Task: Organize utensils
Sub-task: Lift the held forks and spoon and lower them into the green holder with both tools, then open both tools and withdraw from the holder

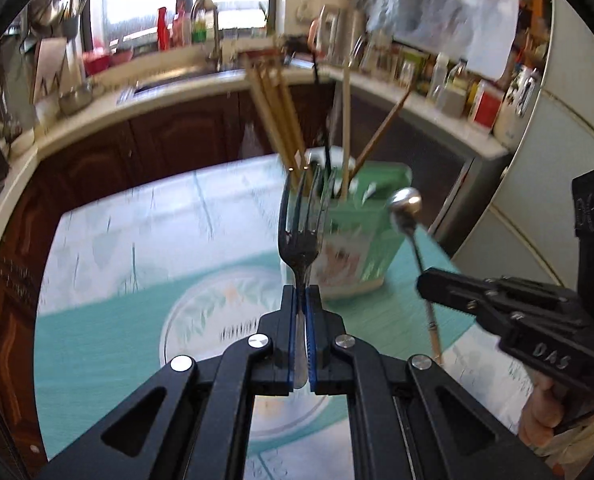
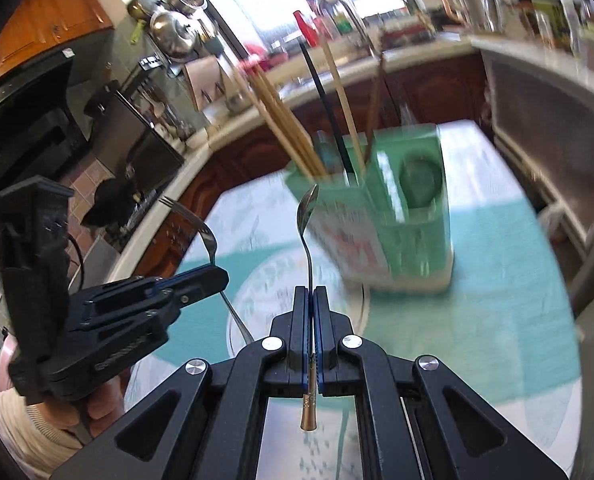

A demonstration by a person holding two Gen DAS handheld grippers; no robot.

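The left gripper [image 1: 301, 296] is clamped tight on the handle of a fork [image 1: 303, 220], its blue-lined jaws pressed against the metal from both sides, so the fork stands upright with the tines pointing up and away from the camera. In the right wrist view the same left gripper [image 2: 217, 276] shows at the left, the fork [image 2: 205, 228] slanting up out of it and the handle end sticking out below. The right gripper [image 2: 309, 296] is likewise closed on a small spoon [image 2: 307, 212], gripping the thin stem low down; the bowl rises edge-on toward the far side, and the brass-coloured handle tip hangs out behind the jaws. From the left wrist view the right gripper [image 1: 427, 284] comes in from the right with the spoon [image 1: 407, 204] tilted up, its round bowl catching the light. Beyond both utensils, on the far part of the table [image 1: 137, 232], stands a green utensil holder [image 1: 361, 240] with a pale base; it holds a bunch of wooden chopsticks [image 1: 277, 112] leaning left, plus a dark stick and two lighter ones leaning right. In the right wrist view the holder [image 2: 401, 216] shows a second compartment at the right. It rests on a teal and white patterned tablecloth [image 2: 497, 300]. Fork and spoon hang in the air on the near side of the holder, neither touching it. A kitchen counter [image 1: 169, 92] with a sink curves behind, blurred.
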